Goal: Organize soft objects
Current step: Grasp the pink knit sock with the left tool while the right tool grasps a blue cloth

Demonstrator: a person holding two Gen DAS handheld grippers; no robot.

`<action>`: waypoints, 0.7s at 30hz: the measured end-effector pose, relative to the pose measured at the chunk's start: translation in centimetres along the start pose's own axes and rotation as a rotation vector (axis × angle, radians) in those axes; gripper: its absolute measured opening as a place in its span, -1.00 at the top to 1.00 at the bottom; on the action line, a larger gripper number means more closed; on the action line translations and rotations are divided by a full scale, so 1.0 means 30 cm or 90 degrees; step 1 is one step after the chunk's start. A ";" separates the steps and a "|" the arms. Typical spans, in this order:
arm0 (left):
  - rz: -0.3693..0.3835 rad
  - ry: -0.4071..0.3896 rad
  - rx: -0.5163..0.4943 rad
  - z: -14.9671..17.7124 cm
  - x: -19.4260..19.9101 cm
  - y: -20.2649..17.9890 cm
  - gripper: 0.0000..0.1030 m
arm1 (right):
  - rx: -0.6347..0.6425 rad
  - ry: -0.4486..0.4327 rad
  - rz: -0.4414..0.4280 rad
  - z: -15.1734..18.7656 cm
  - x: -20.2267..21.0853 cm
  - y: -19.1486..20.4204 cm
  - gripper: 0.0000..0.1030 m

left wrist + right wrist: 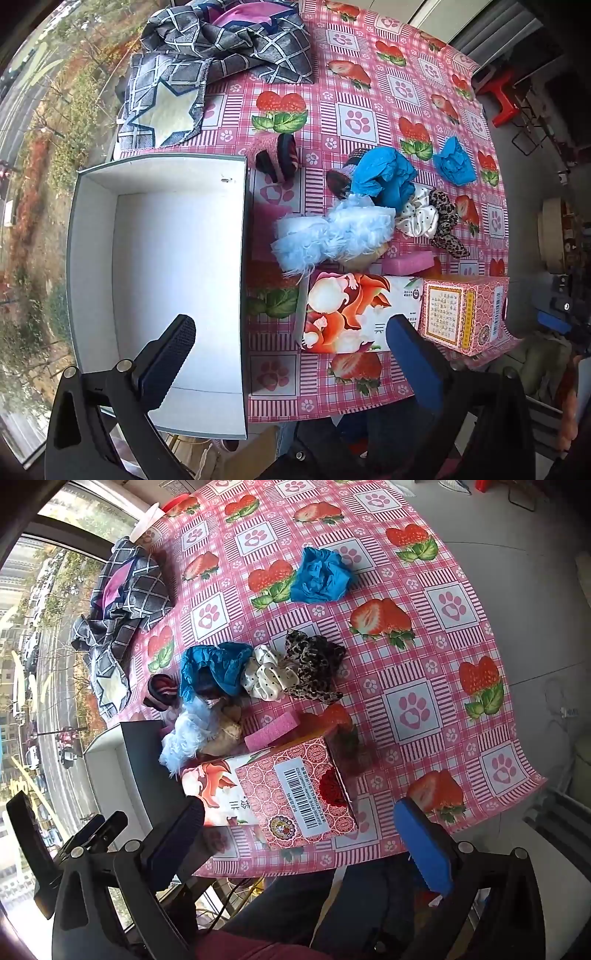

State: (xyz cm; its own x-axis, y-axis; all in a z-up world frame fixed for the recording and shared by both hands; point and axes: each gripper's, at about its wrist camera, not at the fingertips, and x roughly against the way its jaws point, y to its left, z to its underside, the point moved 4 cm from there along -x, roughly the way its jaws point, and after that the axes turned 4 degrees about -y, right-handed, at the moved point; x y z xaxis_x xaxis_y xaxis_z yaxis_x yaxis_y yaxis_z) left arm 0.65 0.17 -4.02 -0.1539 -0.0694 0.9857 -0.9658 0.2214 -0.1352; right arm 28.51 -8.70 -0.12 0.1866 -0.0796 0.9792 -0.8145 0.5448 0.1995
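A pile of soft things lies mid-table: a fluffy light-blue piece (332, 232), a blue crumpled cloth (384, 177), a white dotted scrunchie (421, 216), a leopard scrunchie (448, 221) and a pink sponge (408, 263). A second blue cloth (454, 162) lies apart. An empty white box (92, 258) stands to the left. My left gripper (291, 339) hangs open above the box edge and the cloth, holding nothing. My right gripper (299, 823) is open over the printed carton (295, 794), with the same pile (229, 672) and the lone blue cloth (319, 576) beyond it.
A printed pink carton (399, 314) lies near the table's front edge. A grey checked fabric heap (221, 48) sits at the back left. Dark striped rolls (277, 157) lie by the box. The strawberry tablecloth (424, 635) ends close to me; a red stool (506, 99) stands beyond.
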 end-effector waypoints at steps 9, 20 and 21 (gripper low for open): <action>-0.015 0.012 -0.005 -0.049 -0.043 -0.027 -1.00 | -0.016 0.012 0.008 -0.053 -0.026 -0.078 -1.00; -0.031 -0.020 0.040 -0.189 -0.071 -0.053 -1.00 | 0.038 0.040 0.025 -0.200 -0.118 -0.095 -1.00; -0.051 -0.025 0.042 -0.208 -0.076 -0.048 -1.00 | 0.043 0.041 0.027 -0.220 -0.126 -0.093 -1.00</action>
State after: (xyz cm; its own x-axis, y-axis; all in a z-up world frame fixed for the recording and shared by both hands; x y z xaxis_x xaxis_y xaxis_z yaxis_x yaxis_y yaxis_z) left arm 3.69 6.08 -5.44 -0.0828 -0.1220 0.9891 -0.9866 0.1498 -0.0641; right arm 33.70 -4.41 -4.62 0.1846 -0.0030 0.9828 -0.8568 0.4894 0.1624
